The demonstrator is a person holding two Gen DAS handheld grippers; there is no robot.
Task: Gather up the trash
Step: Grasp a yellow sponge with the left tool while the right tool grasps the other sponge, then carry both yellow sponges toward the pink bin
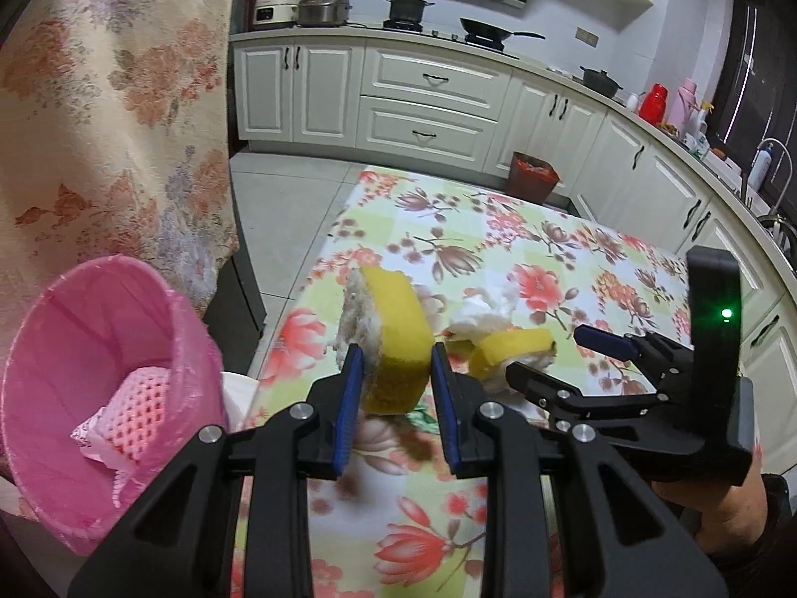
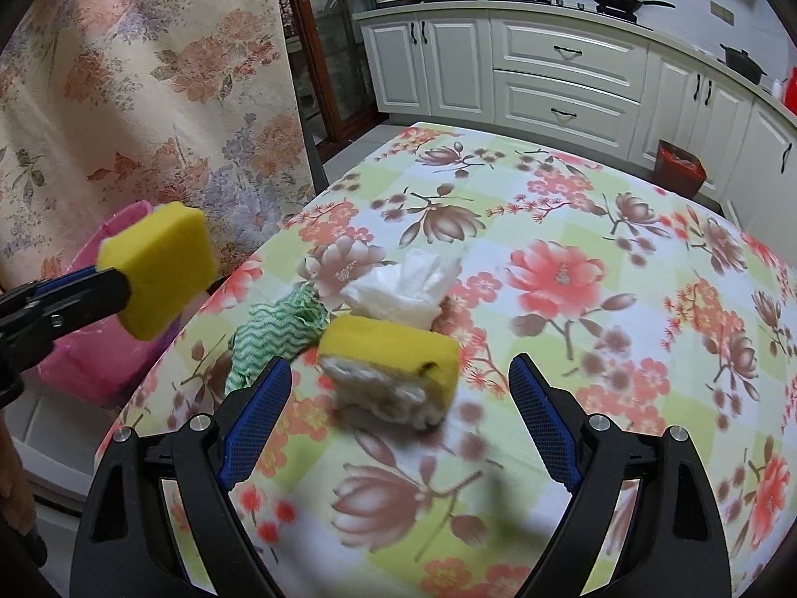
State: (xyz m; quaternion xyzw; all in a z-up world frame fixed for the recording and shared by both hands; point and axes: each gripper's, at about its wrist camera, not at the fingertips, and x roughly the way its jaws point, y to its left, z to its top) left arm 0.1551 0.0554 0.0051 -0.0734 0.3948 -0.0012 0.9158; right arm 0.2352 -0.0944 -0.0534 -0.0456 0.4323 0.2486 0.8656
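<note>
My left gripper (image 1: 393,373) is shut on a yellow sponge (image 1: 393,334) with a white scrub side, lifted above the flowered table edge; the same held sponge (image 2: 159,269) shows at the left of the right wrist view. A pink-lined bin (image 1: 94,383) sits low at the left, holding pink mesh foam. My right gripper (image 2: 398,398) stands open, its blue pads wide on either side of a second yellow sponge (image 2: 393,369) that lies on the table. Behind that sponge lie a crumpled white tissue (image 2: 403,284) and a green-white wavy cloth (image 2: 274,334).
The table (image 2: 622,349) has a flowered cloth. A floral curtain (image 1: 109,99) hangs at the left above the pink bin. White kitchen cabinets (image 1: 423,94) run along the back, with a red-brown waste basket (image 1: 532,177) on the floor before them.
</note>
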